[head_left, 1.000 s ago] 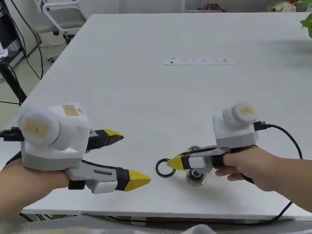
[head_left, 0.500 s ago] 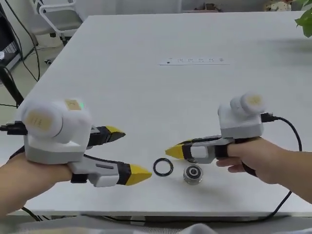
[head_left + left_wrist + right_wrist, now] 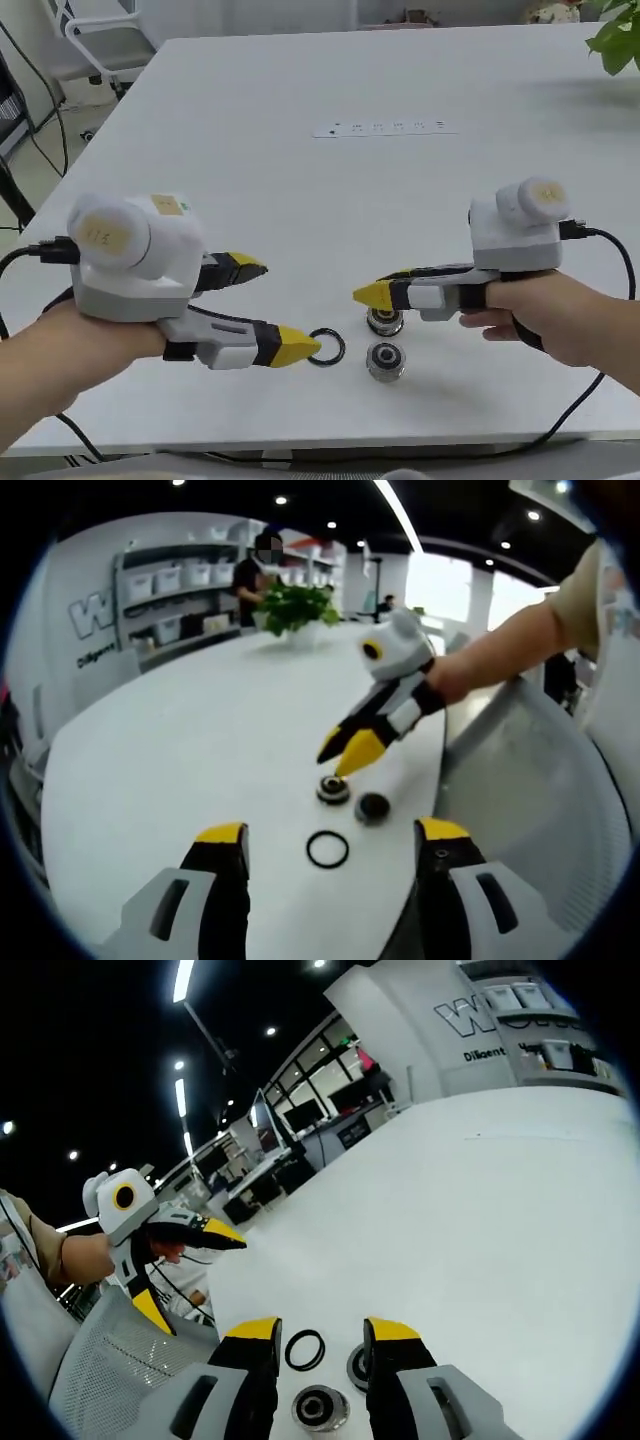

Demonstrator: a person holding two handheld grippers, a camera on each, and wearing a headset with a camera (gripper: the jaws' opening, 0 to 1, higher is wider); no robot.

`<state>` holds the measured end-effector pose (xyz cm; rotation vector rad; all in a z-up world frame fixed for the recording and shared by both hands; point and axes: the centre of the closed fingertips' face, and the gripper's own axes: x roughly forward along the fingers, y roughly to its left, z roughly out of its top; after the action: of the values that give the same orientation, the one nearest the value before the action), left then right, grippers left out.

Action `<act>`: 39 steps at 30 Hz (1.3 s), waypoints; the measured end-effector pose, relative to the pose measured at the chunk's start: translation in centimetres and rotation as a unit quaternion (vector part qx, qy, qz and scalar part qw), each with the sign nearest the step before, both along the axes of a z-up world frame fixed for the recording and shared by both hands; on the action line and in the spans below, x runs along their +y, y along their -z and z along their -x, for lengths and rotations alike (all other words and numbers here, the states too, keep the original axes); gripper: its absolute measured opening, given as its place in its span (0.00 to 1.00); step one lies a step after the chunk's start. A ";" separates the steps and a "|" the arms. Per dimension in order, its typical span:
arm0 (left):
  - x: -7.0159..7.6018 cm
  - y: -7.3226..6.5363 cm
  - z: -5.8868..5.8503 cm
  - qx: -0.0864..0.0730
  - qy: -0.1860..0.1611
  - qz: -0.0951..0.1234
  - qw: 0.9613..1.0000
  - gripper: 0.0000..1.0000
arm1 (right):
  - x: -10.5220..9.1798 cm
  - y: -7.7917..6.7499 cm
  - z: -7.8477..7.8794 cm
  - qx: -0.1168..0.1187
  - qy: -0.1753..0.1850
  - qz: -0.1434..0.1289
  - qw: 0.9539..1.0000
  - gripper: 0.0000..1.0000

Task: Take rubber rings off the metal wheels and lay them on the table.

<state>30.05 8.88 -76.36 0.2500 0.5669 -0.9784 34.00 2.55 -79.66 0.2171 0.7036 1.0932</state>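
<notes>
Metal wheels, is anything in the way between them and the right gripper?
Nothing visible does. The right gripper hovers just above the farther wheel, and the loose rubber ring lies off to one side, not between them.

Flat white socket strip [image 3: 385,128] ahead, centre. Office chair [image 3: 100,40] far left, on floor. Leafy green plant [image 3: 612,40] at far right corner. Shelves with white boxes [image 3: 170,600] along back wall; person [image 3: 250,588] standing beside them. Long ceiling light strips [image 3: 183,980] overhead. Grey mesh chair back [image 3: 100,1380] nearby.
</notes>
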 end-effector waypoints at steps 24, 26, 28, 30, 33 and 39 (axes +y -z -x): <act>-2.6 2.4 -2.8 0.008 0.029 -0.032 0.999 0.58 | -2.8 2.7 -0.4 -0.032 -0.016 0.054 0.998 0.29; -2.7 2.7 -3.2 0.007 0.030 -0.034 0.999 0.57 | -2.9 2.9 -0.4 -0.036 -0.022 0.059 0.997 0.29; -3.0 3.0 -3.5 0.009 0.031 -0.036 0.999 0.56 | -3.0 3.1 -0.4 -0.039 -0.026 0.062 0.997 0.29; -3.3 3.3 -3.5 0.010 0.034 -0.038 0.999 0.55 | -3.2 3.4 -0.4 -0.042 -0.029 0.066 0.997 0.29; -3.7 3.8 -3.6 0.012 0.041 -0.043 0.998 0.54 | -3.3 3.7 -0.4 -0.047 -0.036 0.072 0.996 0.28; -4.4 4.3 -4.1 0.022 0.039 -0.034 0.998 0.52 | -3.6 4.4 -0.3 -0.055 -0.050 0.083 0.994 0.26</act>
<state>34.20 4.52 -80.66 0.3133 0.6357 -1.0444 34.29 -1.04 -84.10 -0.0207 0.7093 1.1258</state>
